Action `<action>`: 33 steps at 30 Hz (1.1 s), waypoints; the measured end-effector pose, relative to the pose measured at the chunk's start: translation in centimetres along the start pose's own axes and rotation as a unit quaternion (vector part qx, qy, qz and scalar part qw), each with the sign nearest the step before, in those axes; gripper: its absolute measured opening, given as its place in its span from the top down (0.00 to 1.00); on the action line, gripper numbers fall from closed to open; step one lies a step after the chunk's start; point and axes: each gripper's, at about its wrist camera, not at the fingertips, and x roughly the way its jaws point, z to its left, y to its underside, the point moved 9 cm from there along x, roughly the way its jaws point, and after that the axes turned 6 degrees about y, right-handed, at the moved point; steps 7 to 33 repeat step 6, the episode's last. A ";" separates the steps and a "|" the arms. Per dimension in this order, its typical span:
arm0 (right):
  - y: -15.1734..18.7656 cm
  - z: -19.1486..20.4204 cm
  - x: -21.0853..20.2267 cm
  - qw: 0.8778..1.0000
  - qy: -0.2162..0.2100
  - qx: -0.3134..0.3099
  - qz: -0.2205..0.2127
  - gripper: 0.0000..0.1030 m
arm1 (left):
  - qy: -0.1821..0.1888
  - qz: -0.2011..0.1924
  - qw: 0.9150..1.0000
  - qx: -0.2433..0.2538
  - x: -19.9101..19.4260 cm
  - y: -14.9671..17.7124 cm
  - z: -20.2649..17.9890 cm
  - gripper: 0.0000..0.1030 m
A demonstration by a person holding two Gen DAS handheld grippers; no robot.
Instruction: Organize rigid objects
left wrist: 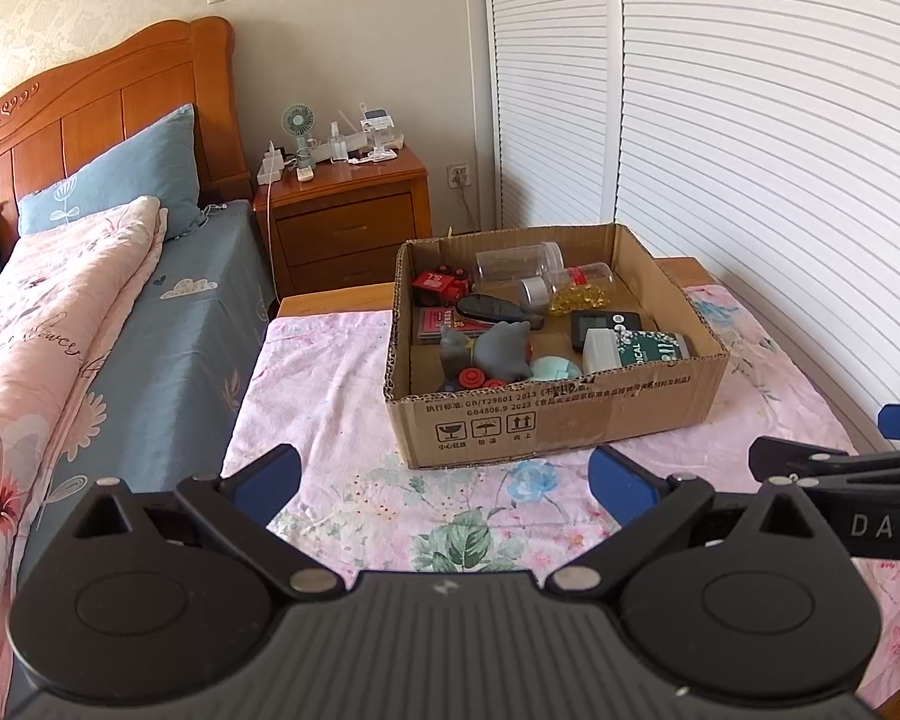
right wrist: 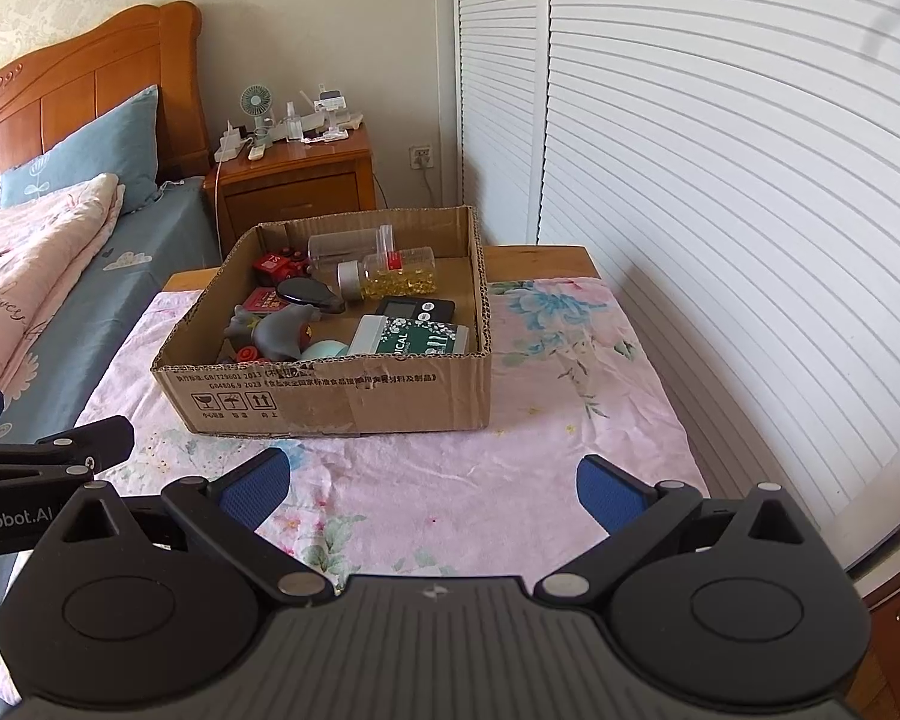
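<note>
One bed (left wrist: 90, 312) with wooden headboard, blue pillow and pink floral quilt, left of the work area. One white louvred wardrobe (left wrist: 750, 180) along the right. One bench (right wrist: 510, 420) under a pink floral cloth. One wooden nightstand (left wrist: 348, 210) behind it, carrying a small fan and chargers. One open cardboard box (left wrist: 546, 414) on the bench, holding all the rigid objects: clear empty jar (left wrist: 516, 264) and capsule bottle (left wrist: 576, 288) lying at the back; red toy truck (left wrist: 441, 285) back left; black oval case (left wrist: 489, 309) mid-box; black digital scale (left wrist: 606, 324) right; green-labelled bottle (left wrist: 642, 351) front right; grey dolphin toy (left wrist: 498, 351) front left. Left claw (left wrist: 444, 480): blue pads spread wide, nothing between, above the cloth before the box. Right claw (right wrist: 435, 489): likewise spread and unloaded, just beside the left.
</note>
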 end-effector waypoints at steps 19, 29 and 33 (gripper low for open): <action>-0.1 0.0 0.0 1.000 0.001 -0.001 0.000 0.00 | 0.000 0.000 1.000 0.000 0.0 -0.1 0.0 0.01; -0.1 0.0 0.0 1.000 0.001 -0.001 0.000 0.00 | 0.000 0.000 1.000 0.000 0.0 -0.1 0.0 0.01; -0.1 0.0 0.0 1.000 0.001 -0.001 0.000 0.00 | 0.000 0.000 1.000 0.000 0.0 -0.1 0.0 0.01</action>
